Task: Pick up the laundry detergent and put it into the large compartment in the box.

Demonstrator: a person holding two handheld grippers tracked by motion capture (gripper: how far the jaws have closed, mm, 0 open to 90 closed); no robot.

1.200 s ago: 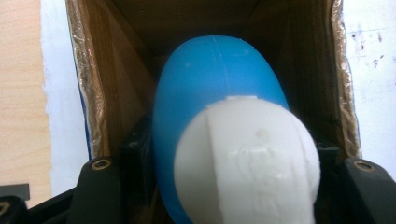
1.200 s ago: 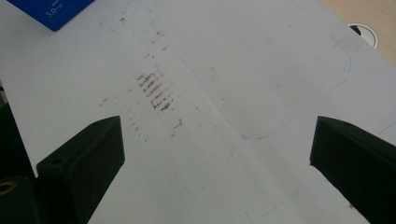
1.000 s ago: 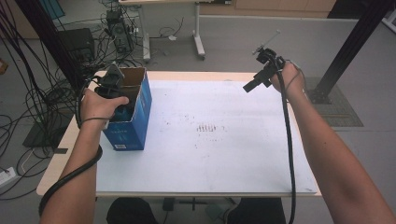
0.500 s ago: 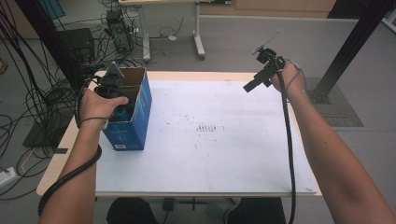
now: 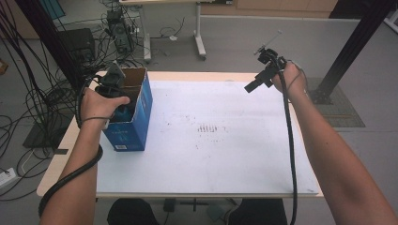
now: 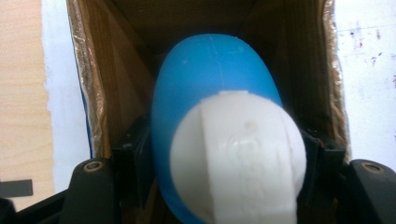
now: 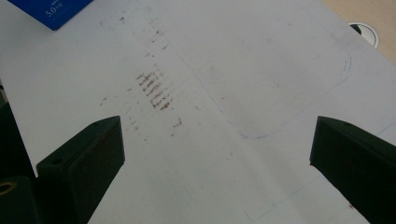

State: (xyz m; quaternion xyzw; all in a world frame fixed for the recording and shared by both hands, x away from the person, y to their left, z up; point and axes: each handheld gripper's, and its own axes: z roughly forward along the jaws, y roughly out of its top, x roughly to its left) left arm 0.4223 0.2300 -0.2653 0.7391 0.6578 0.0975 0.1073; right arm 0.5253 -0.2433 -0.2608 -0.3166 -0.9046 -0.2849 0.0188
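While my left gripper (image 5: pixel 118 101) is stuck down into the open top of the blue box (image 5: pixel 136 124), its jaws sit on either side of a blue bottle (image 6: pixel 212 88) with a white cap (image 6: pixel 238 154). They've just been opening a bit, and from the left gripper view the bottle is between them, though I honestly can't tell if the pads press on it or have let go. The bottle is inside the box, cap end toward my gripper, brown cardboard walls all around it. The box itself stands upright near the left edge of the table (image 5: pixel 225 159), on the white sheet.

My right gripper (image 5: pixel 253 86) hangs in the air over the far right part of the table, well apart from the box, jaws spread wide with nothing between them. Below it there's a patch of reddish smudges (image 7: pixel 154 88) on the sheet.
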